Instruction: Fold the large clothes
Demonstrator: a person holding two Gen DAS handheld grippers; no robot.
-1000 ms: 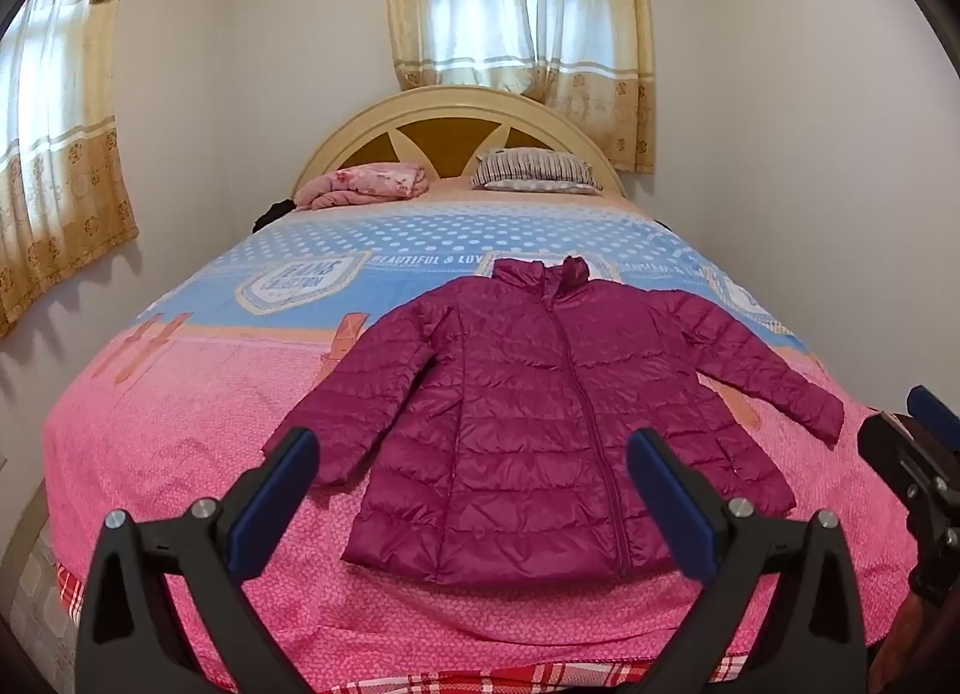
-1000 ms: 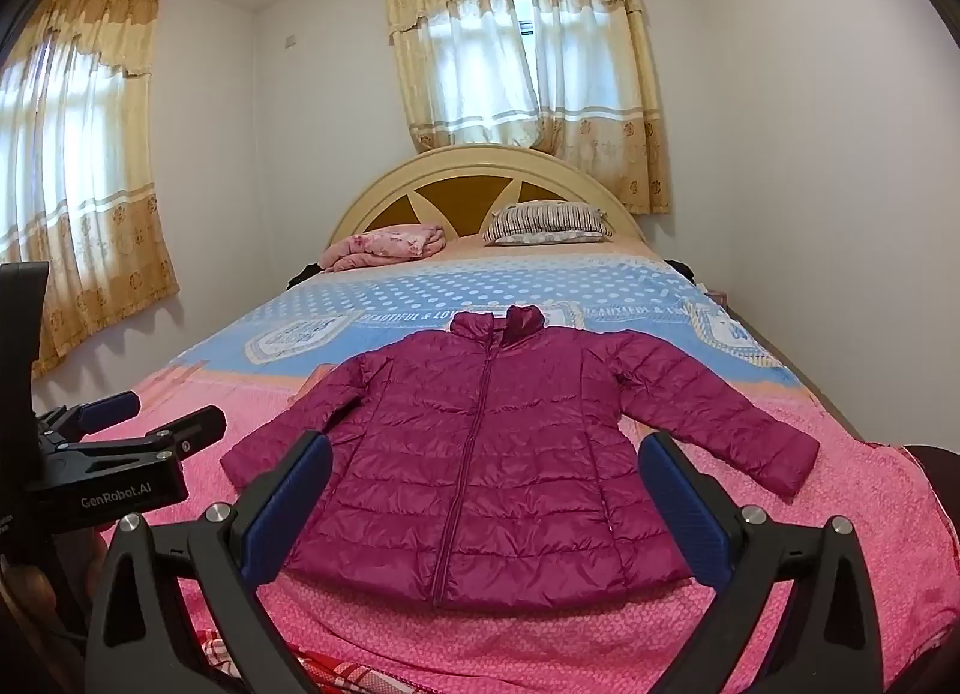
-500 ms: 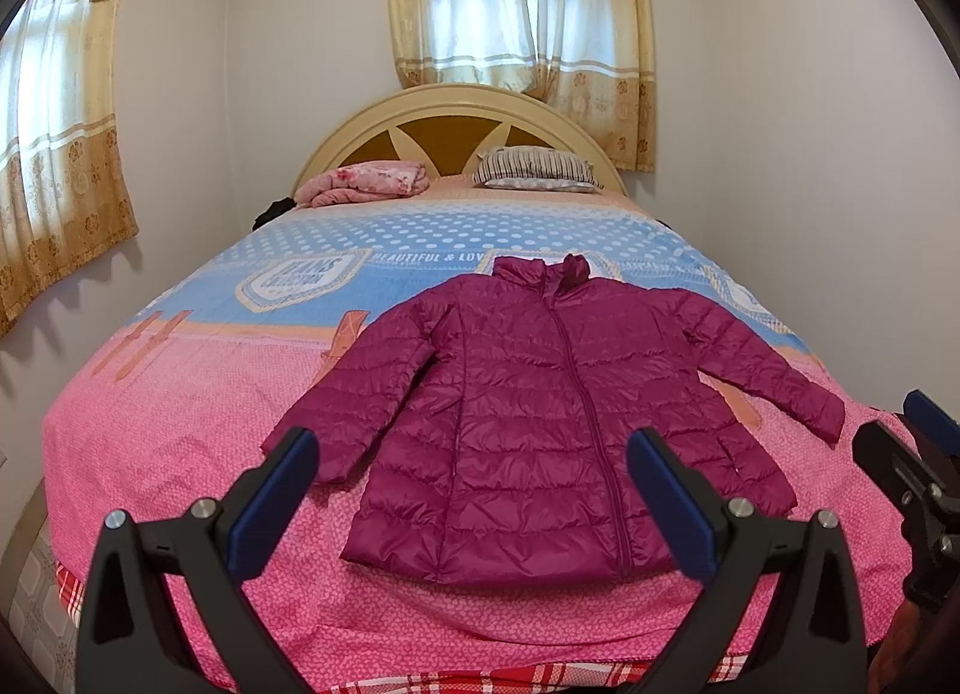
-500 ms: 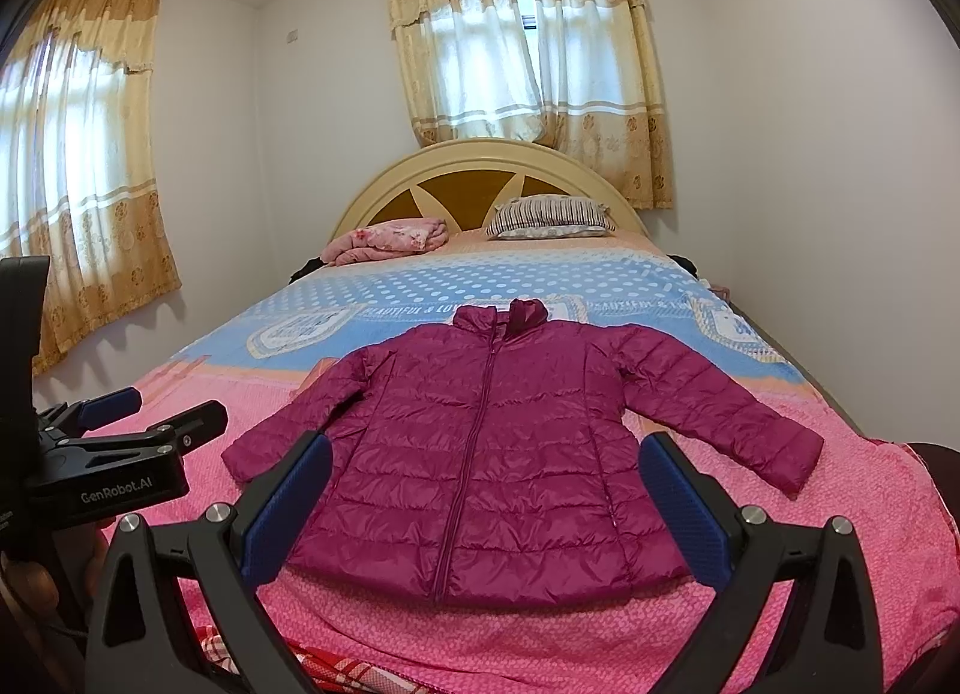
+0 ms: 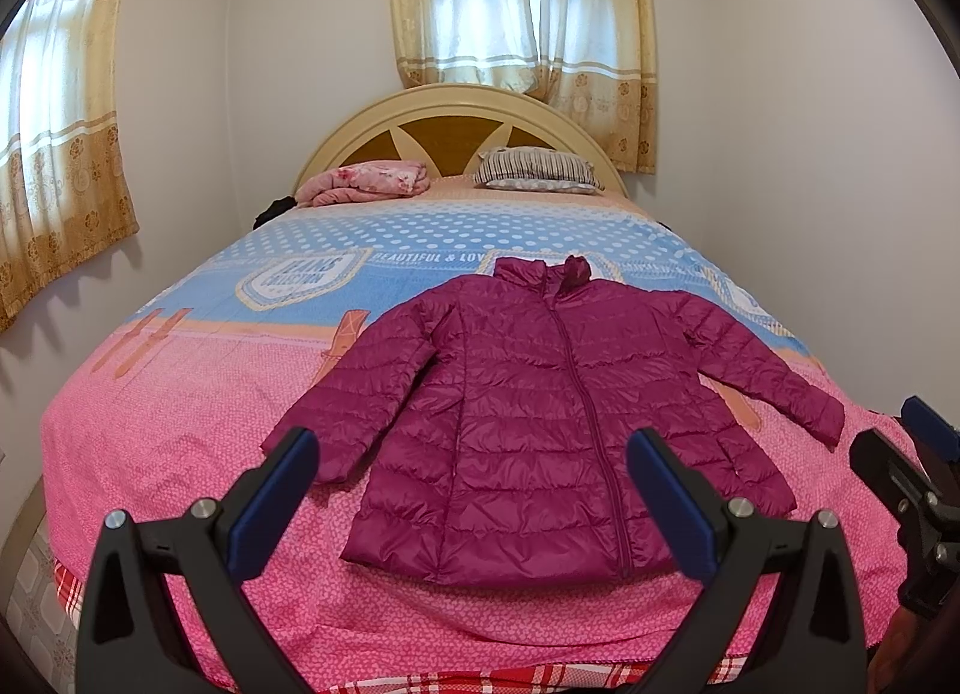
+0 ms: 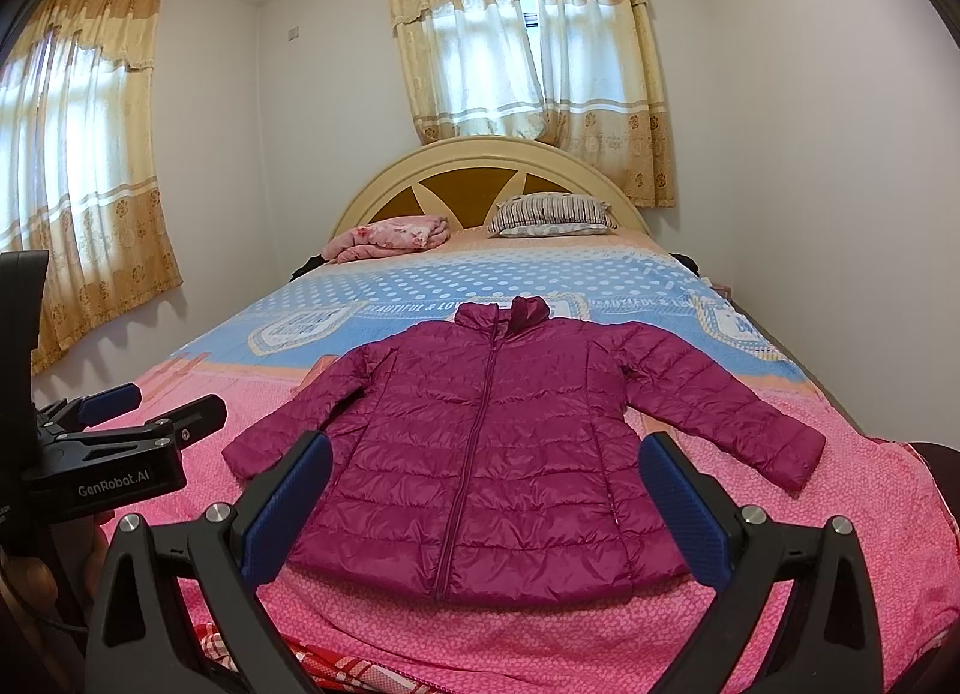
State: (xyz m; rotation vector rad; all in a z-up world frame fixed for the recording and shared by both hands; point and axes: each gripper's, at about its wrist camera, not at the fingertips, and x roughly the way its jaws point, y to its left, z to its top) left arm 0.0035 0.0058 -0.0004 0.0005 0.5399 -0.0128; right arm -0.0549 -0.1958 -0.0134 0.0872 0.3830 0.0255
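A magenta quilted puffer jacket (image 5: 540,412) lies flat and zipped on the bed, collar toward the headboard, both sleeves spread out; it also shows in the right wrist view (image 6: 498,454). My left gripper (image 5: 474,478) is open and empty, held in the air short of the jacket's hem. My right gripper (image 6: 486,490) is open and empty, also short of the hem. The left gripper shows at the left edge of the right wrist view (image 6: 150,412). The right gripper shows at the right edge of the left wrist view (image 5: 900,448).
The bed (image 5: 180,424) has a pink and blue cover. A folded pink blanket (image 5: 366,181) and a striped pillow (image 5: 534,169) lie by the headboard (image 5: 456,118). Walls stand close on both sides, with curtained windows (image 6: 78,166).
Both views have shifted very slightly; the jacket lies as before and both grippers stay open.
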